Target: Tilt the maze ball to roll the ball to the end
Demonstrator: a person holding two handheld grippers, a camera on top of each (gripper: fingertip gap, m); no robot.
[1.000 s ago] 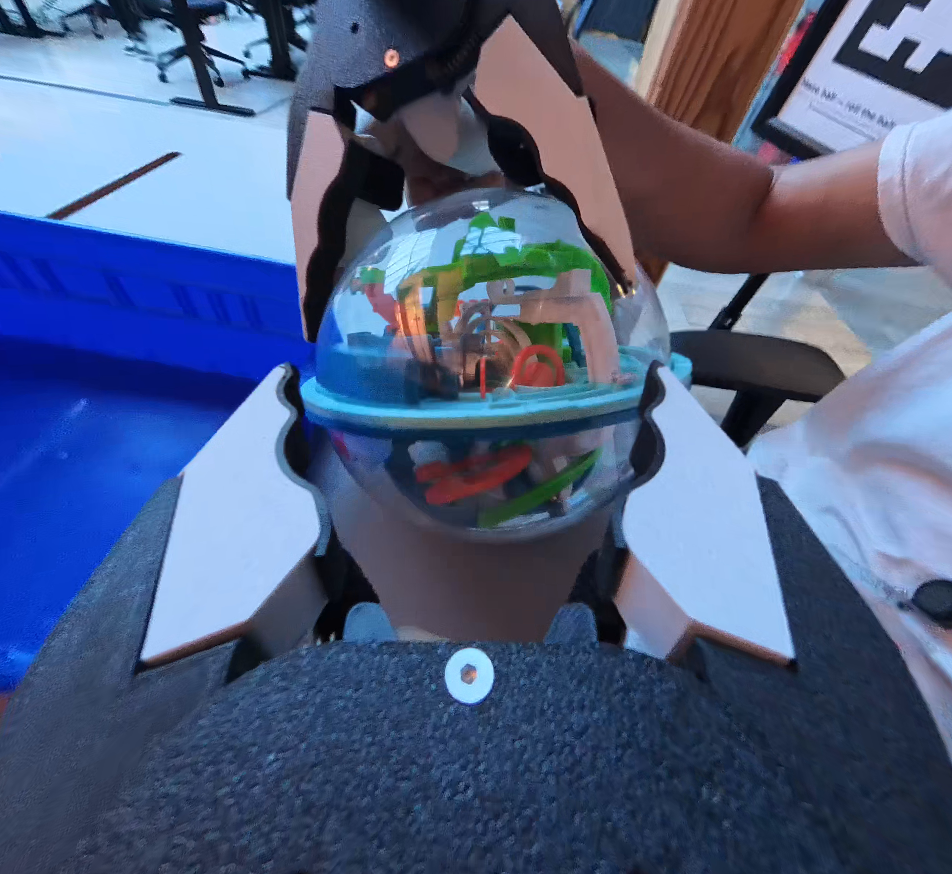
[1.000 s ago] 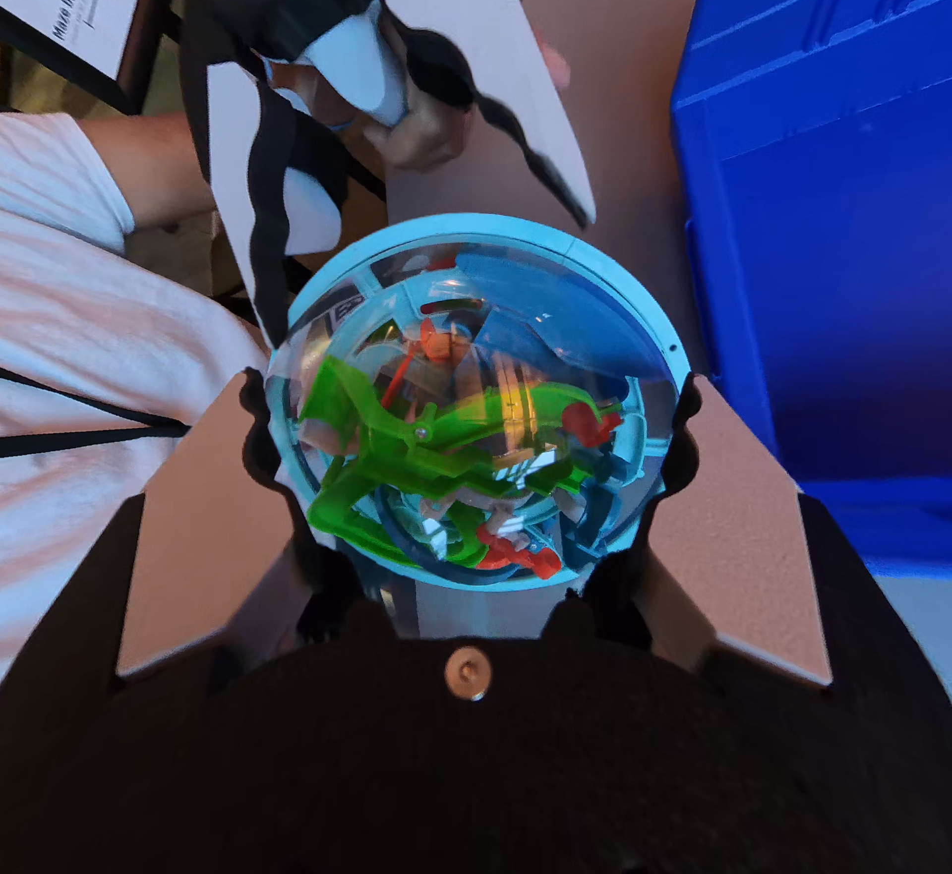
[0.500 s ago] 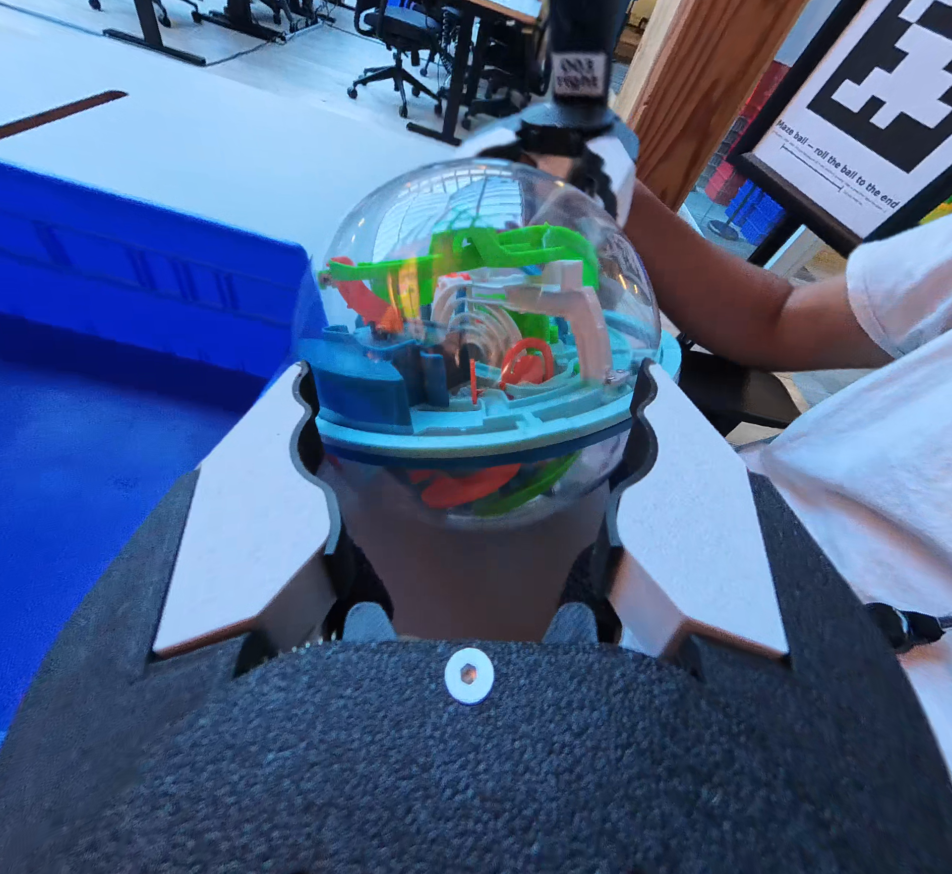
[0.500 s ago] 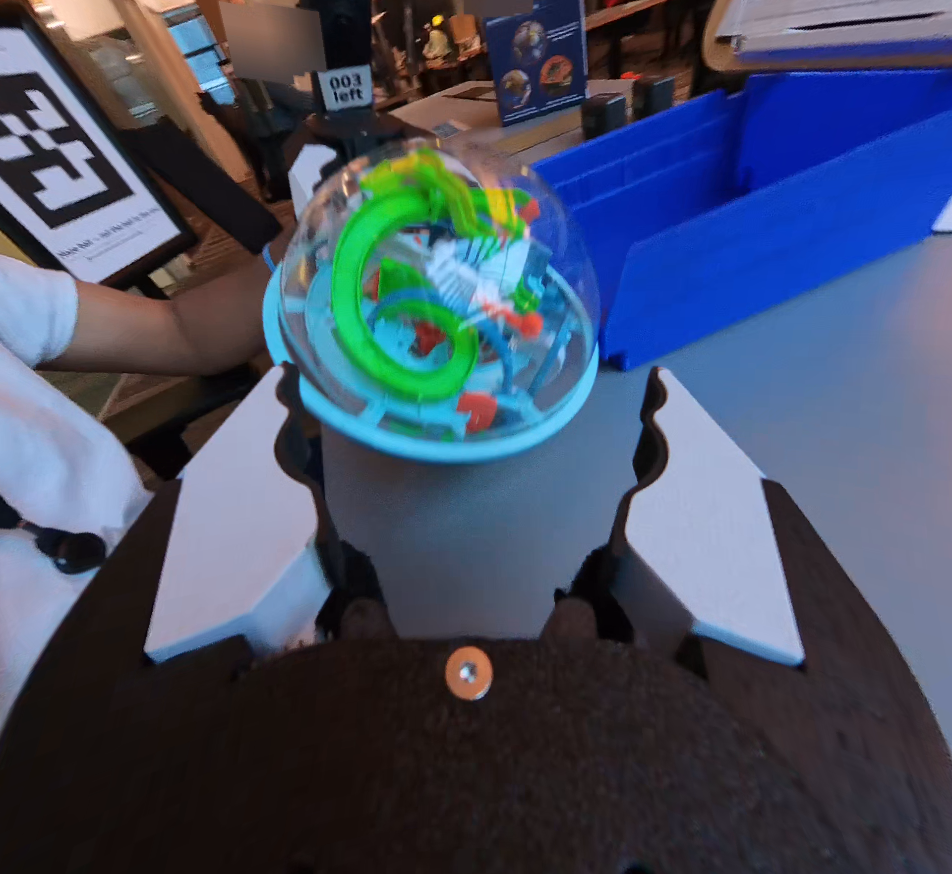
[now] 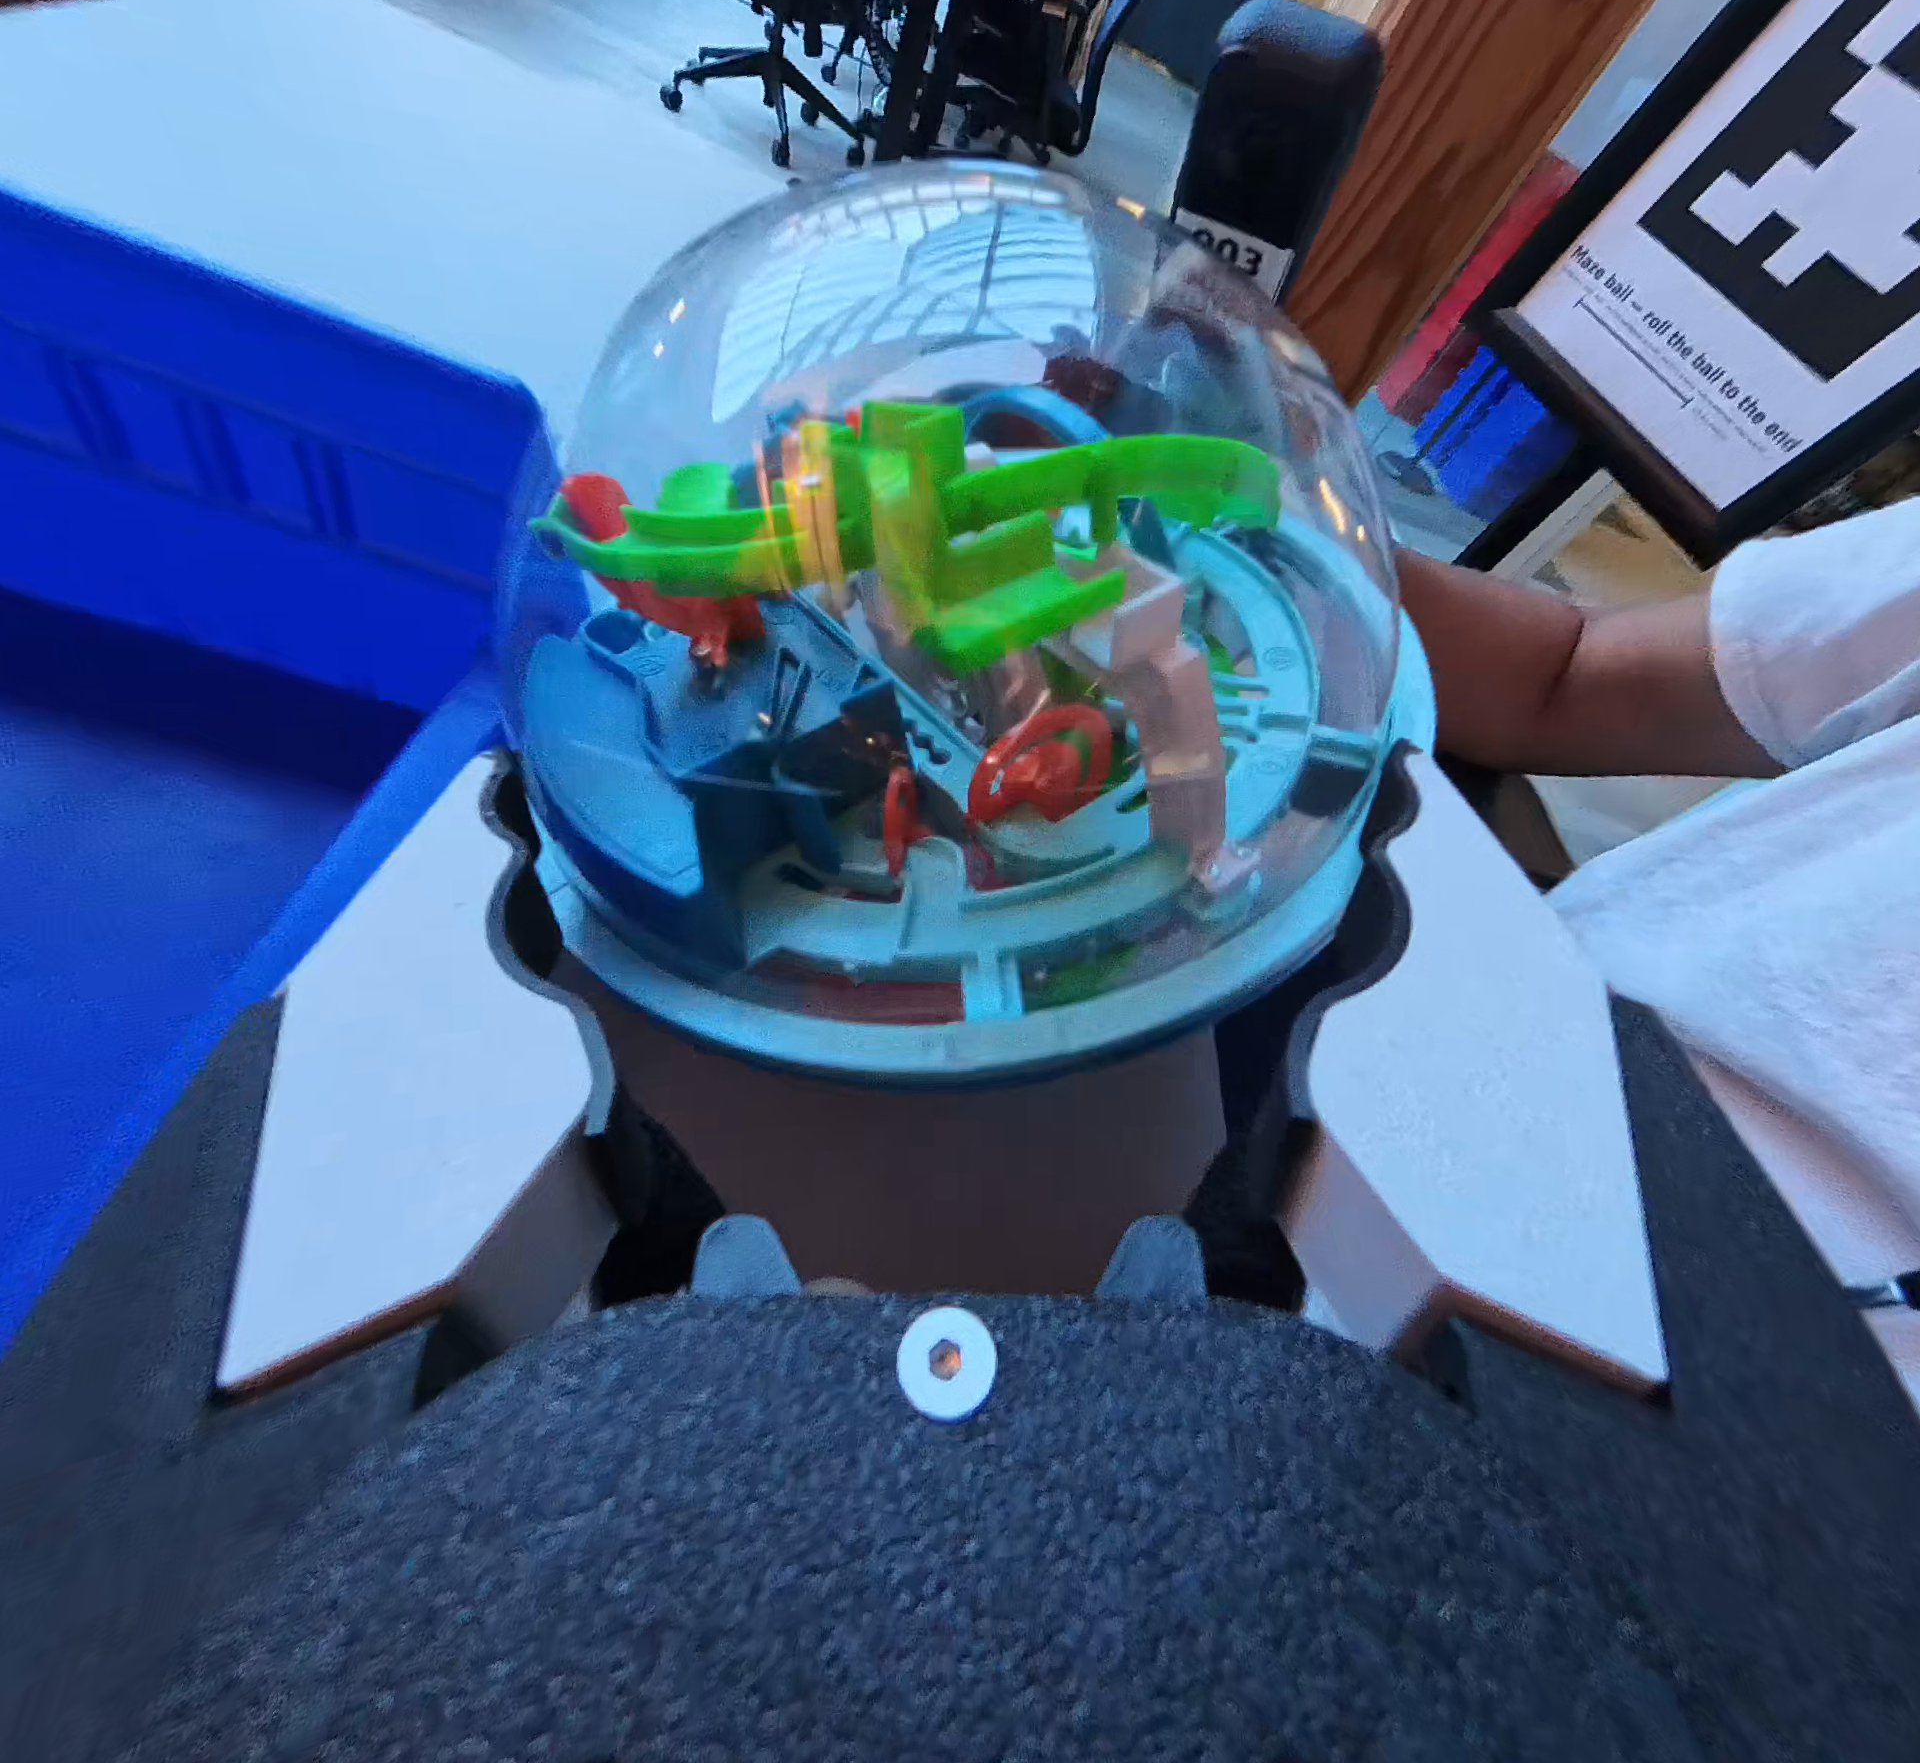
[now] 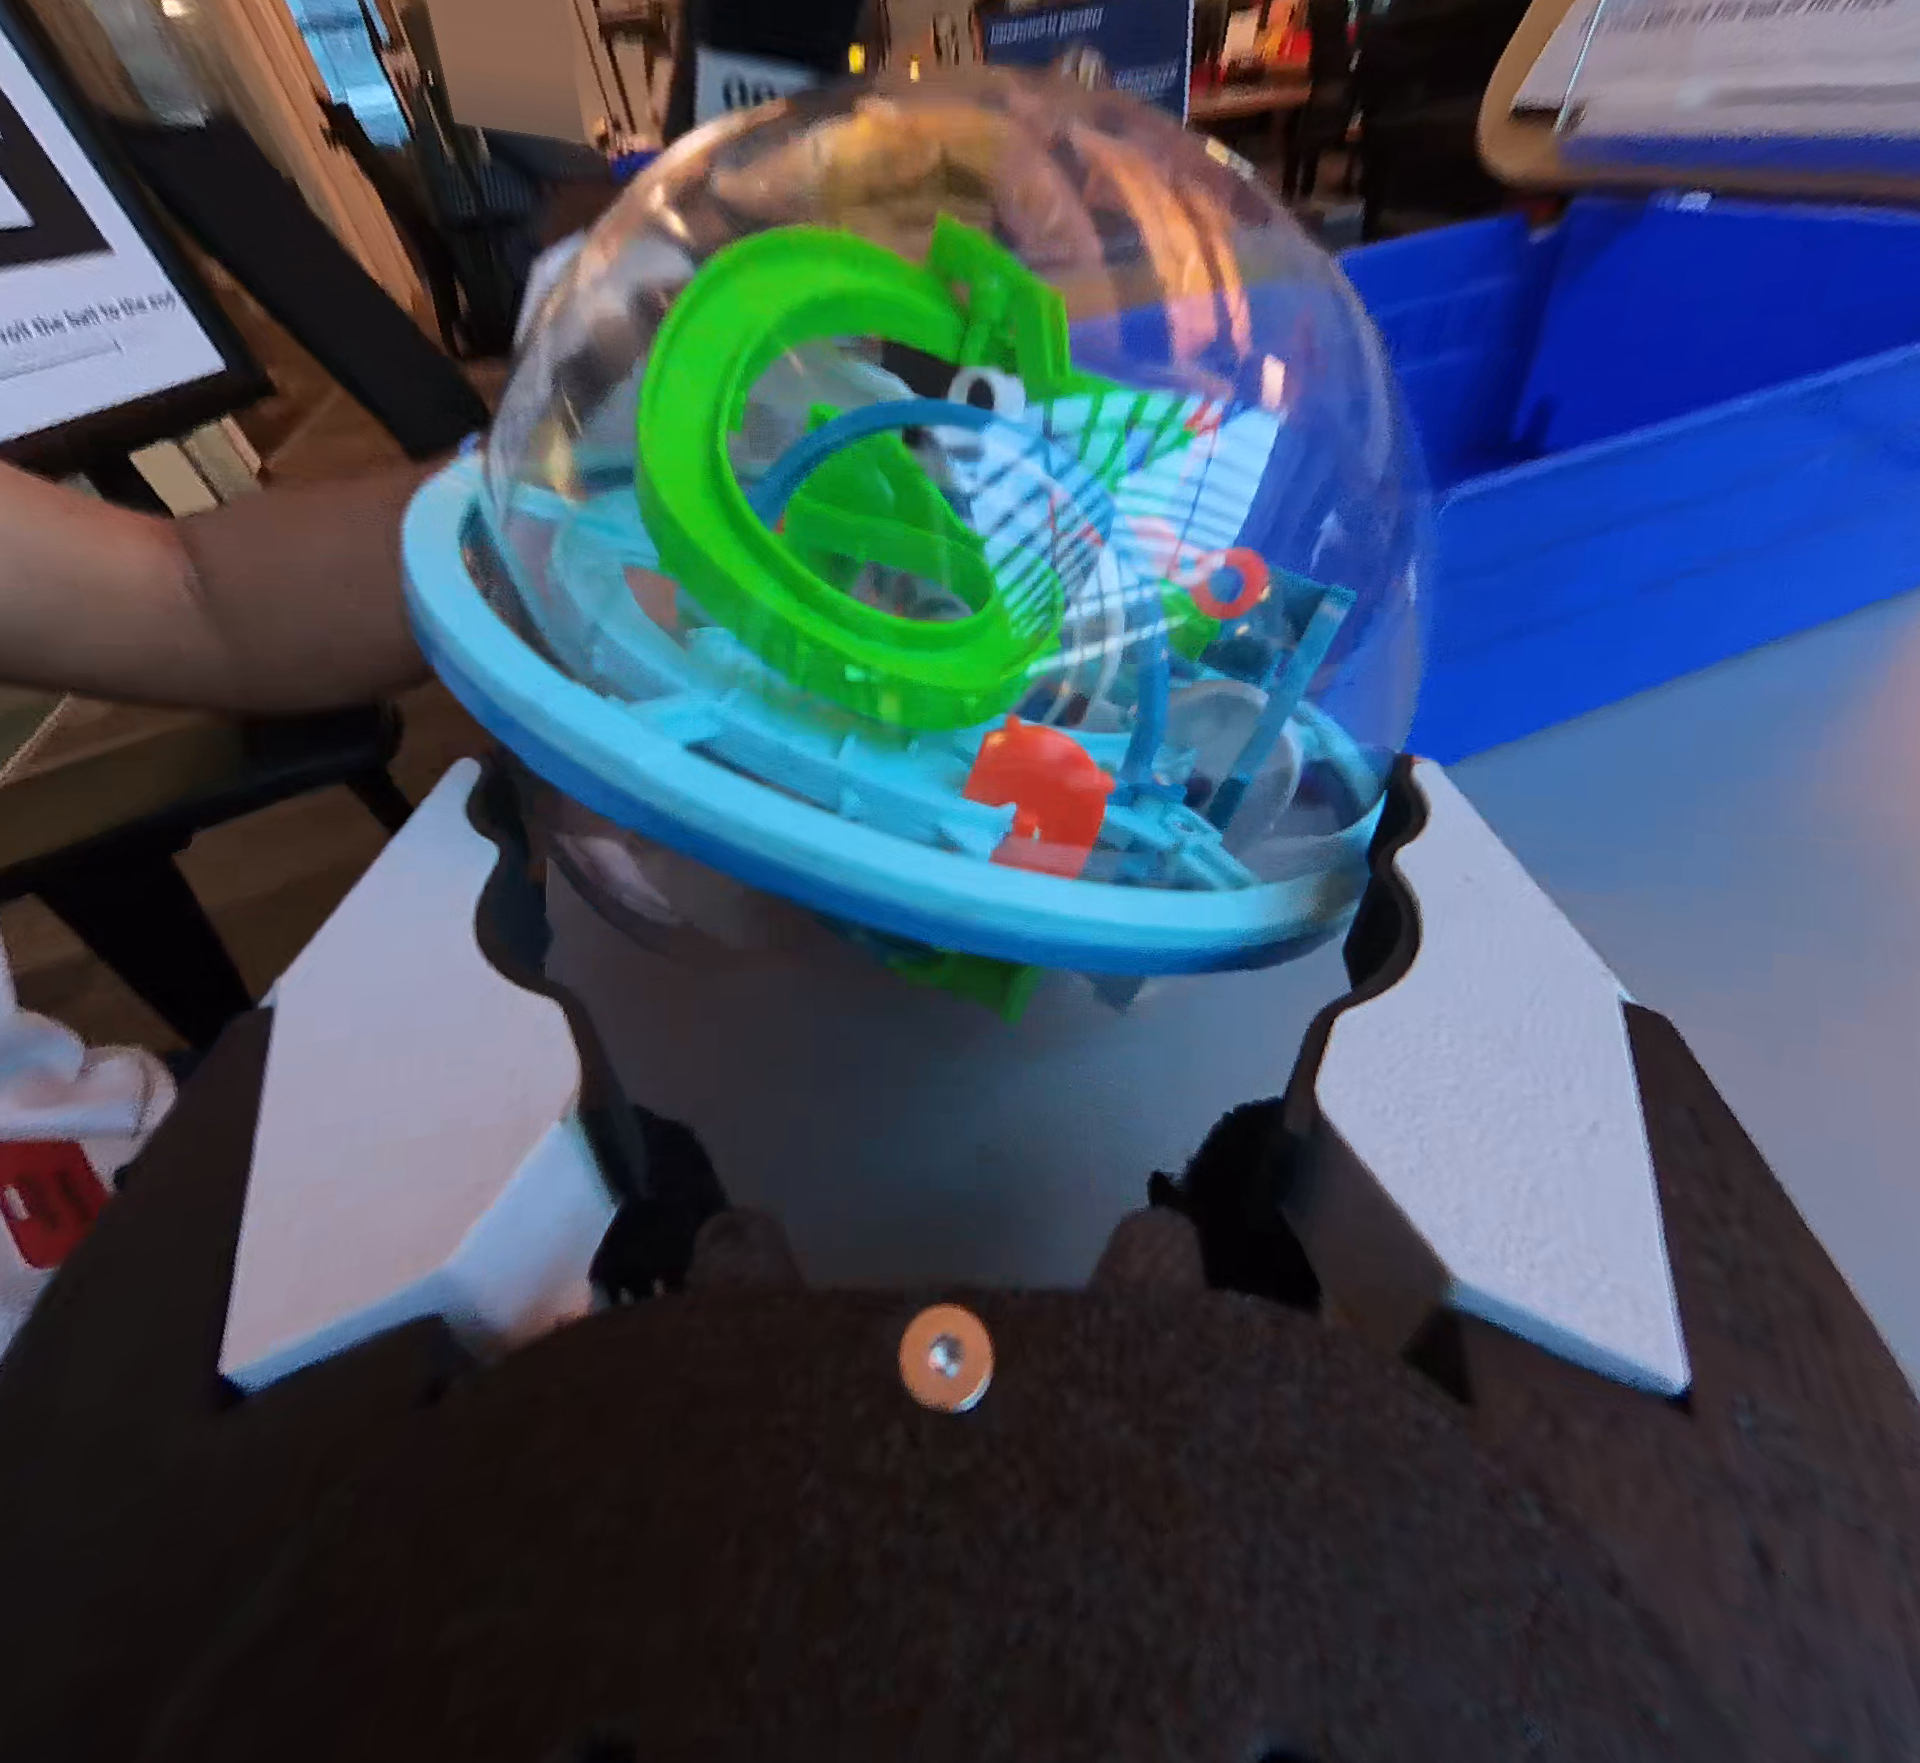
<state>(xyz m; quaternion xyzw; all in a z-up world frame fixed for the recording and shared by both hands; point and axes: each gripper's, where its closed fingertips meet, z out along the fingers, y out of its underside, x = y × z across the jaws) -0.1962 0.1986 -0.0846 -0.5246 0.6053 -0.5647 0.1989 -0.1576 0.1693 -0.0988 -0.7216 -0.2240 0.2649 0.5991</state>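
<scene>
Maze ball (image 5: 956,633) clamped betw both grippers' jaws, L (image 5: 951,820) & R (image 6: 935,840) opposite, rim tilted

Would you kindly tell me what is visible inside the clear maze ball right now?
Inside the maze ball are green tracks, red pieces and light-blue walls on a light-blue ring. The small rolling ball itself cannot be picked out; the tracks and glare hide it.

Pale grey table (image 6: 1714,830), with a blue bin (image 6: 1662,487) resting on it at the far side, seen also in left view (image 5: 208,508).
</scene>
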